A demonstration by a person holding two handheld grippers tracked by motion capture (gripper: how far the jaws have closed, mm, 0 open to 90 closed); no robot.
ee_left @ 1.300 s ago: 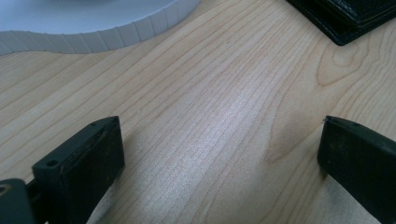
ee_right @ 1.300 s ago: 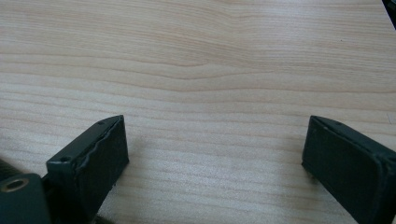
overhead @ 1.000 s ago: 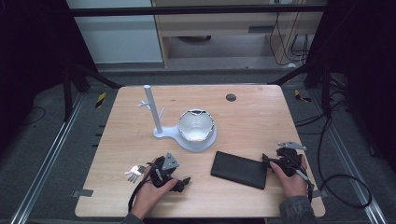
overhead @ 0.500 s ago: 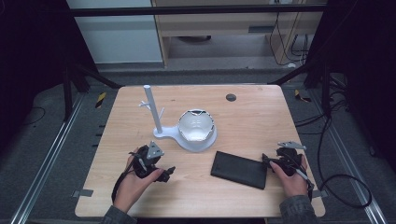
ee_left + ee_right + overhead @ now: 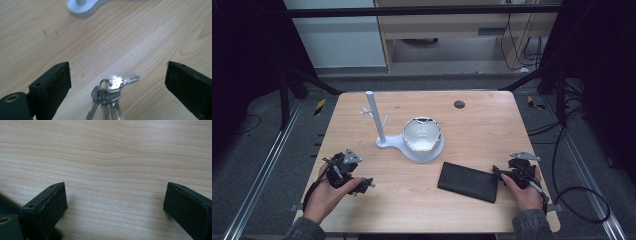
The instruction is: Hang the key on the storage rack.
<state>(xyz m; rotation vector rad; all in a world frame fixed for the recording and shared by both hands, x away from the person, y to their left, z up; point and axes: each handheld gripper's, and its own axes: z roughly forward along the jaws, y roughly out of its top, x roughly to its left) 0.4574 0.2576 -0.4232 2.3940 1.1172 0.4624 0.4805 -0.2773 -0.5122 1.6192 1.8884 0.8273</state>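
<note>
The table [image 5: 472,125] is light wood with a fine brown grain. The bunch of keys [image 5: 110,92] is silver metal. The stand [image 5: 384,142] at 12 o'clock from the keys is white, and its bowl [image 5: 422,135] is shiny silver inside. The wallet [image 5: 468,181] is black. Both grippers have black jaws.

Lab: framed test table [image 5: 472,125], cables [image 5: 572,195]

keys [image 5: 110,96] btwn wide L tool [image 5: 117,82] jaws | table [image 5: 150,37] ahead bare
</note>
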